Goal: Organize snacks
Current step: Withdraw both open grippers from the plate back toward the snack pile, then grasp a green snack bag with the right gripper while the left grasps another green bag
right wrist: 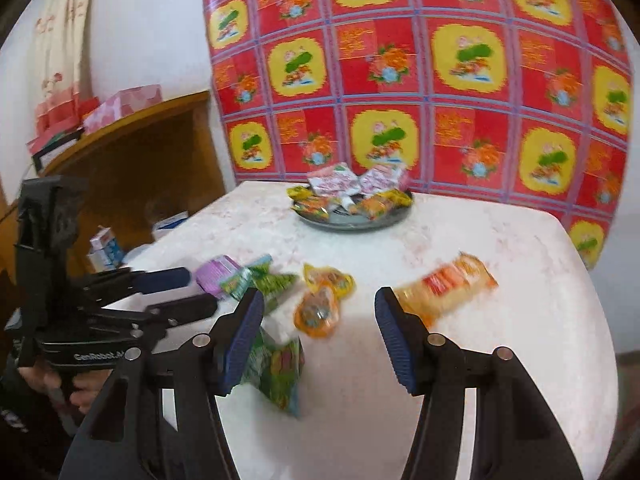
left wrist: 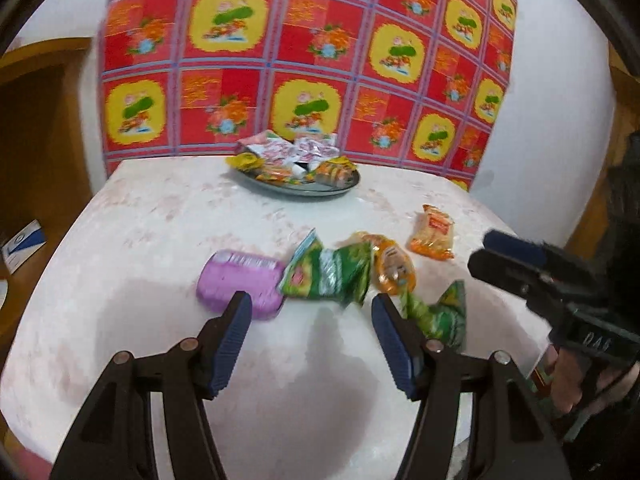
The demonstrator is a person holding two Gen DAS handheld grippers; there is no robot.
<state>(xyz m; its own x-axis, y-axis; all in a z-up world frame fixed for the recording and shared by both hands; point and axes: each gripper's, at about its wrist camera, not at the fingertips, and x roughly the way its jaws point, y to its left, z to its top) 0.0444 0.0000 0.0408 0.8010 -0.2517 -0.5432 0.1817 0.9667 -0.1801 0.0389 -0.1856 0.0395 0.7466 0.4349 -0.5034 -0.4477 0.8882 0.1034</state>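
With both the left gripper (left wrist: 312, 312) and right gripper (right wrist: 318, 306) wide open and empty, we judge the green snack packet (left wrist: 328, 274) light, crinkly and slippery, best pinched across its flat sealed edge.

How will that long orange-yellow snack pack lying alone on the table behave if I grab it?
The orange-yellow snack pack looks like thin glossy film, so probably light and somewhat slippery between the pads. Its long, flat shape suggests the free end may droop if pinched at one end. It lies flat, so it should slide rather than roll if the right hand-held gripper nudges it.
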